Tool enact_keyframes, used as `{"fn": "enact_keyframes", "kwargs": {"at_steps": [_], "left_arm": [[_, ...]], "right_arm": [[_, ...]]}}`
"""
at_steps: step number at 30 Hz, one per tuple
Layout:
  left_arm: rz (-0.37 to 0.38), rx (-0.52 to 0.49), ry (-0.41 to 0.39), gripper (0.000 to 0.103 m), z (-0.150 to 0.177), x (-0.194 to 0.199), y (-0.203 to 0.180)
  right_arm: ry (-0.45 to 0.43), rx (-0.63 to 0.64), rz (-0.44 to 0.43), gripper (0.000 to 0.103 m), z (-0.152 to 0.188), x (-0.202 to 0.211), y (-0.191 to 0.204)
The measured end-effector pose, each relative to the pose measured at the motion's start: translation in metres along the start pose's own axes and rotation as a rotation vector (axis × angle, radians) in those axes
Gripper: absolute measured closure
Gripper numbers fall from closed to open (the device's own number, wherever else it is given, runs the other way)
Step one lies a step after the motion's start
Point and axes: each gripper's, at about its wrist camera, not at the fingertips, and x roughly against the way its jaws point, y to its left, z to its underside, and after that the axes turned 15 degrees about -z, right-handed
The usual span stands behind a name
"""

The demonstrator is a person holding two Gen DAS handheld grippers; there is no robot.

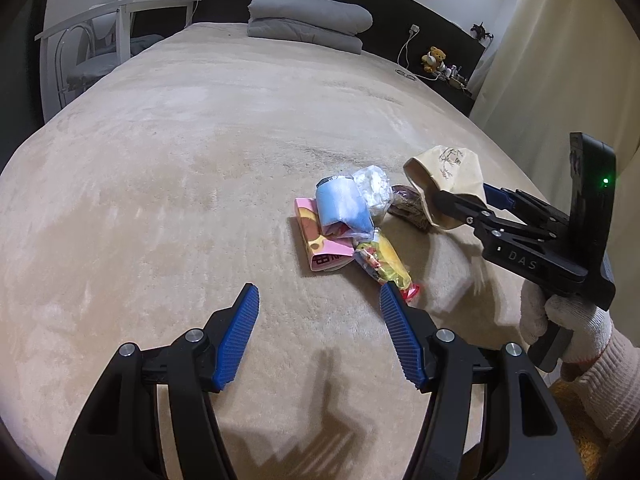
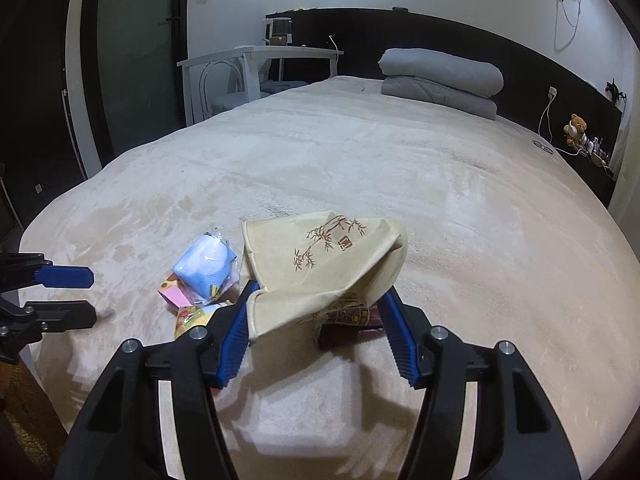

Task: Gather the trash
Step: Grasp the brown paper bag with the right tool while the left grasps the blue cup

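Note:
A small pile of trash lies on the beige bed (image 1: 160,200): a blue packet (image 1: 340,204), a pink wrapper (image 1: 316,244), a yellow snack wrapper (image 1: 384,264), a clear plastic bag (image 1: 374,188) and a dark brown wrapper (image 1: 408,208). My left gripper (image 1: 319,294) hovers open just in front of the pile, nothing between its fingers. My right gripper (image 2: 317,296) is shut on a beige cloth bag (image 2: 320,256) with a bamboo print, held off the bed above the dark wrapper (image 2: 352,320). In the left wrist view the bag (image 1: 444,164) hangs from the right gripper (image 1: 452,196).
A folded grey duvet (image 1: 308,20) lies at the head of the bed. A white desk (image 1: 120,12) and chair stand far left. A dark shelf with a teddy bear (image 1: 434,58) and a curtain (image 1: 560,60) are on the right. A gloved hand (image 1: 560,316) holds the right gripper.

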Motion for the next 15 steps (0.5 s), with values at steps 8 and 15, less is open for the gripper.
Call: {"fn": "enact_keyframes", "kwargs": {"at_steps": [8, 15], "left_arm": [[-0.018, -0.044, -0.019, 0.031, -0.020, -0.020, -0.018], [-0.047, -0.084, -0.031, 0.031, -0.040, -0.044, -0.031]], "right_arm": [[-0.023, -0.036, 0.001, 0.043, 0.007, 0.028, -0.011], [-0.034, -0.047, 0.005, 0.043, 0.014, 0.045, -0.018]]}}
